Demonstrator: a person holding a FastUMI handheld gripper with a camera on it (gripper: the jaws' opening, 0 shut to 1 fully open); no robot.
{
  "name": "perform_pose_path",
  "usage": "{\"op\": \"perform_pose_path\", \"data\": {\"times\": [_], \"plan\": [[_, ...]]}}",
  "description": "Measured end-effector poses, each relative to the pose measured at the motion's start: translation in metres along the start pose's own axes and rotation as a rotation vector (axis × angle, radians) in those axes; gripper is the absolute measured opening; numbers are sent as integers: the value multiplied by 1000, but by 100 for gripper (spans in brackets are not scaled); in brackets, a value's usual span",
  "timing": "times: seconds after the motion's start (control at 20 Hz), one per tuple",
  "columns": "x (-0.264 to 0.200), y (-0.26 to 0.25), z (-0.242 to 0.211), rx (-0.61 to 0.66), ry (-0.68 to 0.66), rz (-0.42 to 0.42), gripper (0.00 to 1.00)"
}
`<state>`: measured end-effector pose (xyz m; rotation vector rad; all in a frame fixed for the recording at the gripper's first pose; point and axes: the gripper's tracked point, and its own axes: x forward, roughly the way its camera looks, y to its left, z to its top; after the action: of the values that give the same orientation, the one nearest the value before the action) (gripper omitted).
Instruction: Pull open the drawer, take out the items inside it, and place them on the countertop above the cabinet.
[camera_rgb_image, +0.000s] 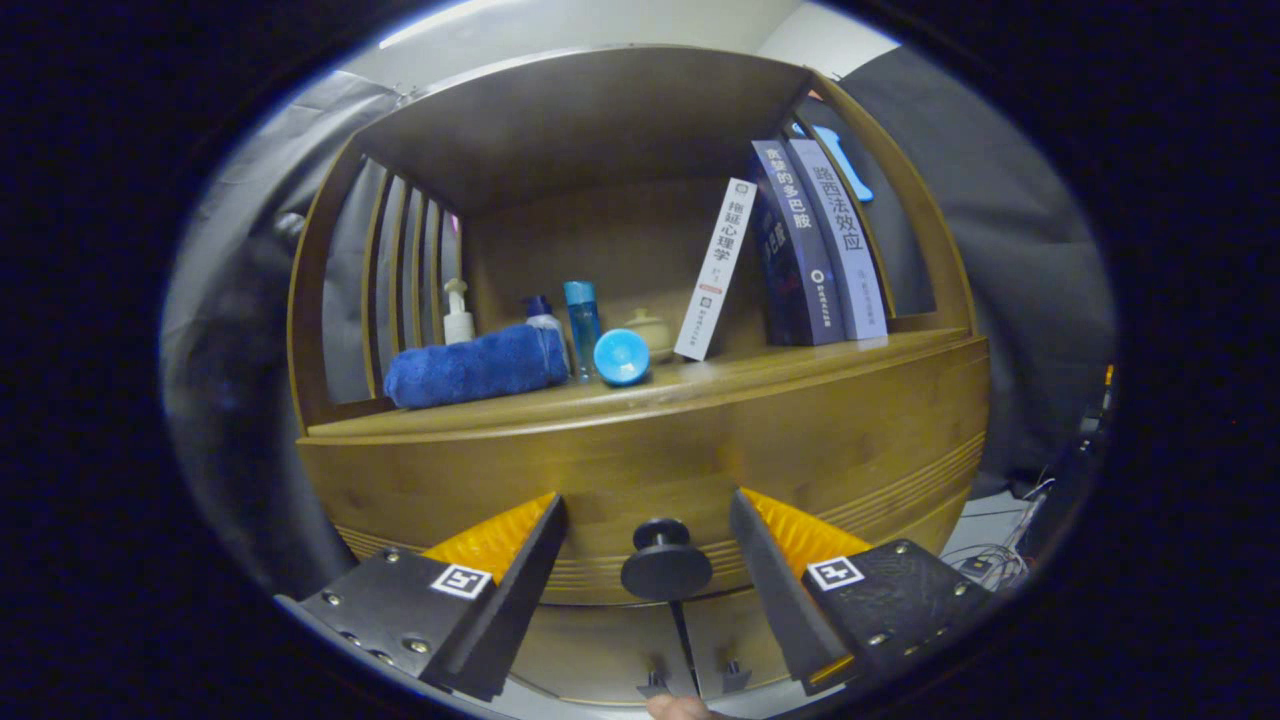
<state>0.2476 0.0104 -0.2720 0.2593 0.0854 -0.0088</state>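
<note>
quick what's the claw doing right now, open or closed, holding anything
Claw: open, holding nothing; its fingers stand apart on either side of the round black drawer knob on the wooden cabinet, not touching it.

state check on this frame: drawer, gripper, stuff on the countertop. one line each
drawer: closed, front flush with the cabinet
knob: untouched, sits between the fingers
gripper: open, fingers on either side of the knob
blue towel: rolled, lying on the countertop
blue bottle: upright
pump bottle: upright
white book: leaning right
two dark books: standing, leaning slightly
</note>
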Motion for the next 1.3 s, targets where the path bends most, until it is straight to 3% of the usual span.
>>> {"op": "perform_pose_path", "data": {"times": [0.25, 0.5, 0.65, 0.8, 1.3], "plan": [[-29, 3, -11, -27, 69, 25, 99], [-82, 8, 15, -95, 68, 64, 99], [-121, -16, 26, -169, 54, -5, 99], [-160, -14, 36, -170, 42, 9, 99], [-214, -4, 148, -170, -60, 47, 99]]}}
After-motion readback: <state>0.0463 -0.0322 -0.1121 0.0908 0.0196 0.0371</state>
